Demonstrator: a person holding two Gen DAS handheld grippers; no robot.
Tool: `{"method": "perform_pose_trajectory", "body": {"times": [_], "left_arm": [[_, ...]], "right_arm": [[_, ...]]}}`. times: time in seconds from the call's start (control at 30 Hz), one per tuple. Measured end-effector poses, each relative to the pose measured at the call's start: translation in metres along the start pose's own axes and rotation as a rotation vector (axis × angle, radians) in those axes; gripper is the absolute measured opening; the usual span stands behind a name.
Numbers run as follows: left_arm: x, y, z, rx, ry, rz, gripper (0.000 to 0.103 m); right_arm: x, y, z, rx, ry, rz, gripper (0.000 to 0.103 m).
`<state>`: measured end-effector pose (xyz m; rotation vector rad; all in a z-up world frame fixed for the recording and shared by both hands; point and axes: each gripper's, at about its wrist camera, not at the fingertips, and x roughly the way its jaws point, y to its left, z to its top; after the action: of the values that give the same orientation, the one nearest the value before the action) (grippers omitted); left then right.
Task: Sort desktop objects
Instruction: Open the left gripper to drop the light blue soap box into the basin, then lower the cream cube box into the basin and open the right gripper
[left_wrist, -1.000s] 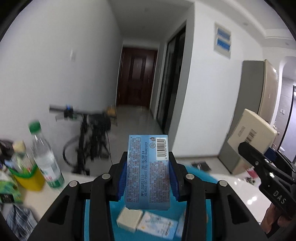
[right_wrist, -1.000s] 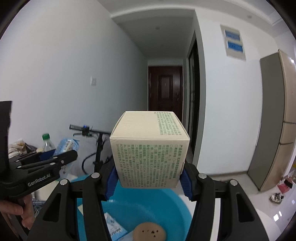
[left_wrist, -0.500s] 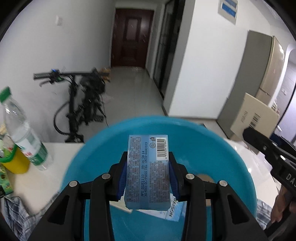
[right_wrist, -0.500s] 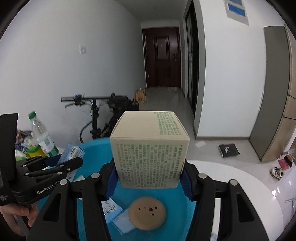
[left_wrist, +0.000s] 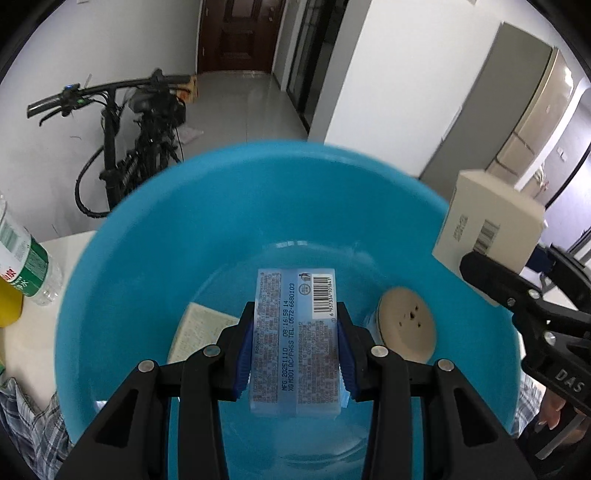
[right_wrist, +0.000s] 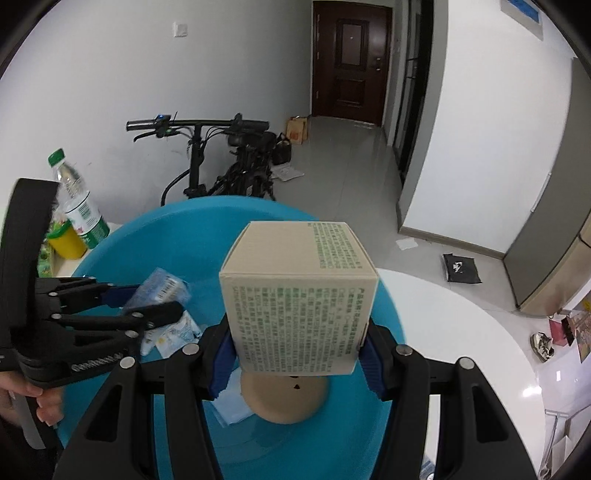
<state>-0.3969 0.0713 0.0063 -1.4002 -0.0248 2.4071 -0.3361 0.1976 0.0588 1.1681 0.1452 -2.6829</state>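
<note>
My left gripper (left_wrist: 295, 350) is shut on a light blue packet (left_wrist: 295, 332) with a barcode and holds it over the inside of the blue basin (left_wrist: 147, 240). My right gripper (right_wrist: 297, 347) is shut on a beige cardboard box (right_wrist: 299, 295) with green print, held above the basin (right_wrist: 122, 236). In the basin lie a round tan disc (left_wrist: 406, 328), a small beige box (left_wrist: 199, 325) and light blue packets (right_wrist: 173, 332). The right gripper and its box (left_wrist: 487, 225) show at the right of the left wrist view.
A water bottle (right_wrist: 79, 201) with a green cap and a yellow cup (right_wrist: 66, 242) stand on the white table (right_wrist: 461, 332) left of the basin. A checked cloth (left_wrist: 26, 424) lies at the lower left. A bicycle (right_wrist: 229, 158) stands behind the table.
Both grippers have tilted down and moved in over the basin, each still holding its item. The basin's inside and the tan disc now fill more of both views.
</note>
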Motion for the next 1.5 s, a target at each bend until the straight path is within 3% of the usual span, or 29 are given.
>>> {"method": "perform_pose_trajectory", "body": {"times": [0.43, 0.83, 0.93, 1.03, 1.17, 1.23, 1.37, 1.5], "left_arm": [[0.02, 0.003, -0.004, -0.002, 0.101, 0.005, 0.041], [0.018, 0.006, 0.002, -0.025, 0.081, 0.034, 0.044], [0.013, 0.01, 0.004, -0.048, 0.051, 0.029, 0.06], [0.004, 0.015, 0.007, -0.069, 0.008, 0.016, 0.069], [-0.019, 0.016, 0.01, -0.051, -0.09, 0.113, 0.071], [-0.029, 0.015, 0.011, -0.034, -0.13, 0.151, 0.077], [-0.049, 0.016, 0.011, -0.054, -0.199, 0.138, 0.081], [-0.053, 0.019, 0.012, -0.061, -0.198, 0.136, 0.081]], "right_arm": [[0.016, 0.0, -0.005, -0.009, 0.08, 0.043, 0.056], [0.023, 0.007, -0.009, -0.034, 0.11, 0.048, 0.056], [0.023, 0.006, -0.01, -0.035, 0.112, 0.044, 0.056], [0.024, 0.004, -0.011, -0.034, 0.118, 0.048, 0.056], [0.028, 0.003, -0.011, -0.046, 0.139, 0.041, 0.056], [0.032, 0.003, -0.014, -0.064, 0.169, 0.04, 0.056], [0.04, 0.002, -0.019, -0.086, 0.223, 0.07, 0.056], [0.046, 0.002, -0.023, -0.097, 0.25, 0.059, 0.056]]}}
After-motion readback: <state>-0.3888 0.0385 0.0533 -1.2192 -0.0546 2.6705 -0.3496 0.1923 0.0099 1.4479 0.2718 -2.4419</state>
